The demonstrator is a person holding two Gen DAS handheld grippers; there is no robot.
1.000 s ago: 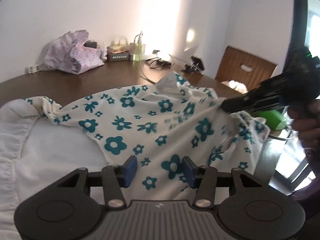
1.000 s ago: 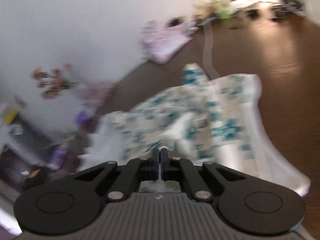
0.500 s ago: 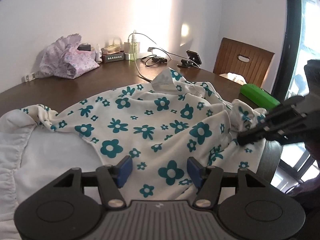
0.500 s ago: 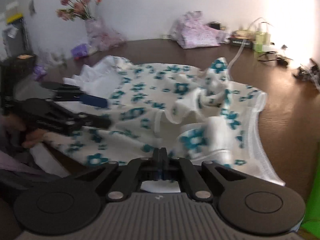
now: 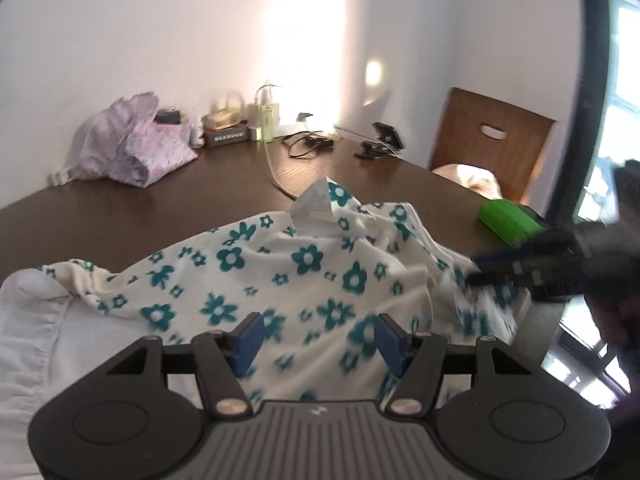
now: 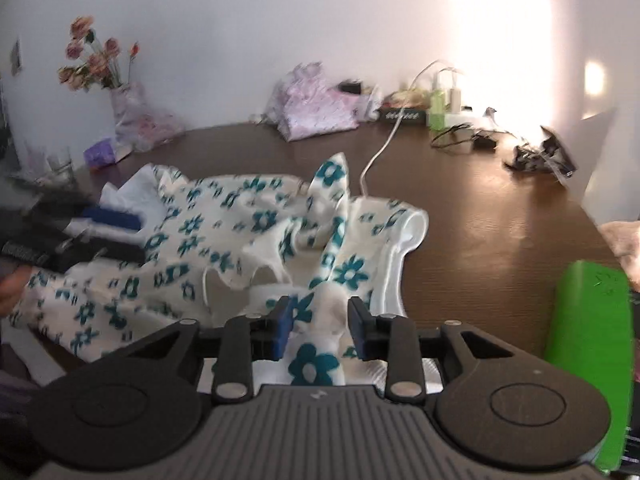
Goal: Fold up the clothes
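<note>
Two grippers over one floral garment [image 6: 256, 236] crumpled mid-table [image 6: 500, 216]. From my right wrist view, left to right: flower vase [image 6: 128, 116] at far left, my left gripper [image 5: 316, 340] released, jaws apart above the cloth; pink bundle [image 6: 316, 108] by the wall; white cable [image 6: 380, 148] trailing to the garment's raised corner; my right gripper [image 6: 320, 328], jaws just parted, a fold lying loose between them, not pinched; cluttered chargers [image 6: 480, 140]; green box [image 6: 588, 344] crowding the near right edge.
</note>
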